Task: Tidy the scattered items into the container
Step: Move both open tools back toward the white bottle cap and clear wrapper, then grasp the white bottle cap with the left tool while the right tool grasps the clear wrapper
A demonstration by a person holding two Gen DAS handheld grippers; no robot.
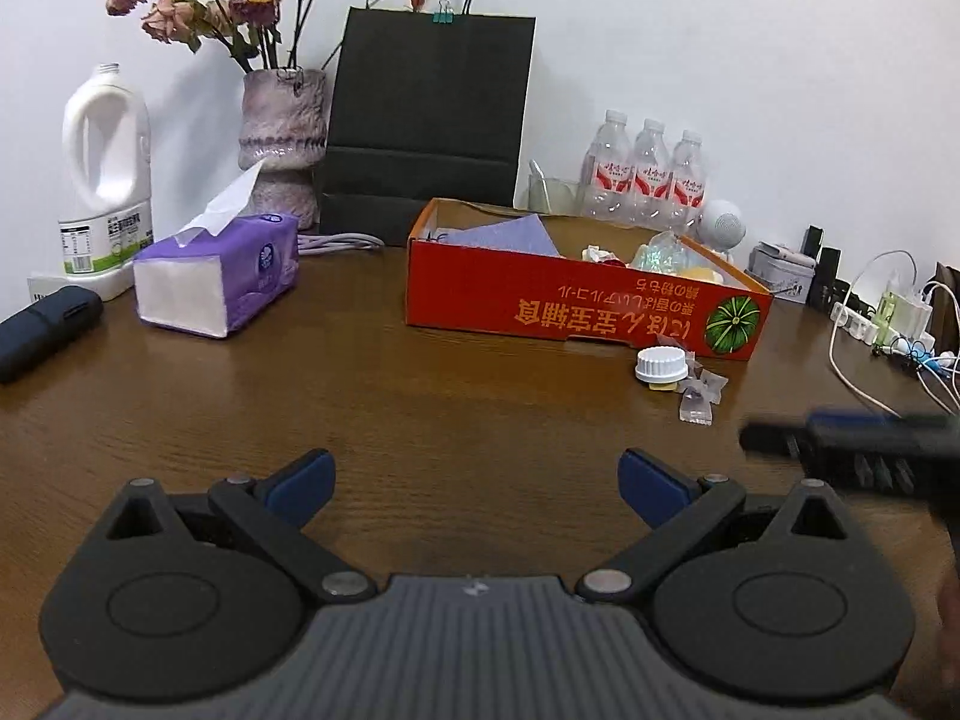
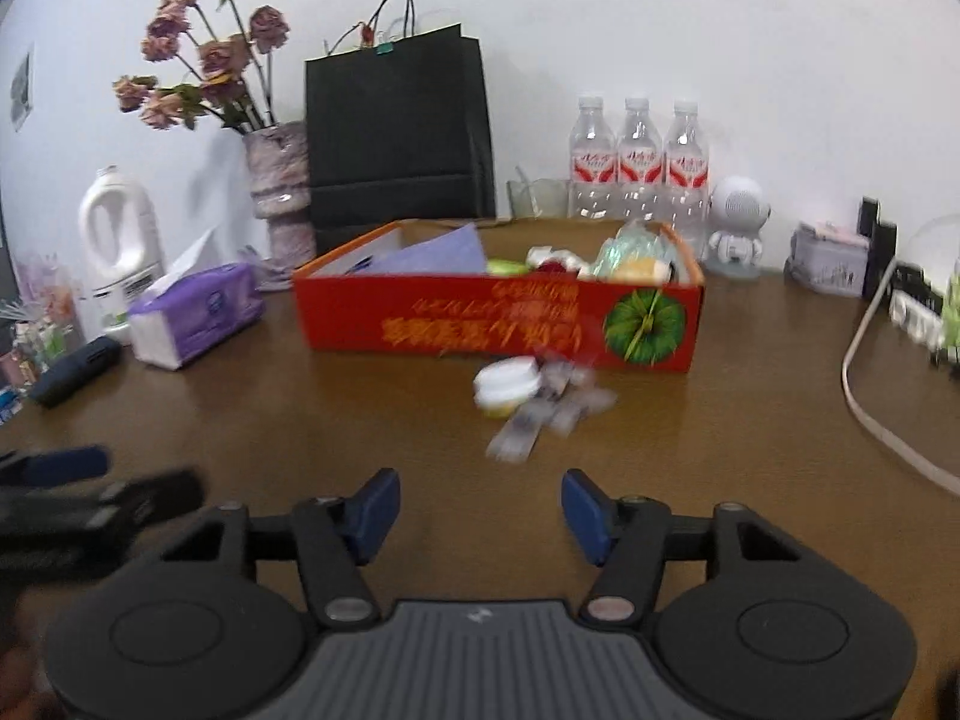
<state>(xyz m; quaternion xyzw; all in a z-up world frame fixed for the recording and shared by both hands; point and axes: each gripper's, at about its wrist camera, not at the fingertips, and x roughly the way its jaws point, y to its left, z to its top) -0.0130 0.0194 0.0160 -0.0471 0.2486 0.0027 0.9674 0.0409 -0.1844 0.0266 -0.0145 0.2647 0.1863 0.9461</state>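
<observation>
Small jar (image 2: 505, 387) and wrappers (image 2: 561, 405) on desk (image 2: 360, 420), light, crinkly (take jar by cap) | both jaws stood open, empty | box (image 2: 498, 318) behind.

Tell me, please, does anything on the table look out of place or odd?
Yes. A white cap and some small clear packets lie loose on the table, just in front of the red box instead of inside it. The large white bottle at the back left has no cap.
</observation>
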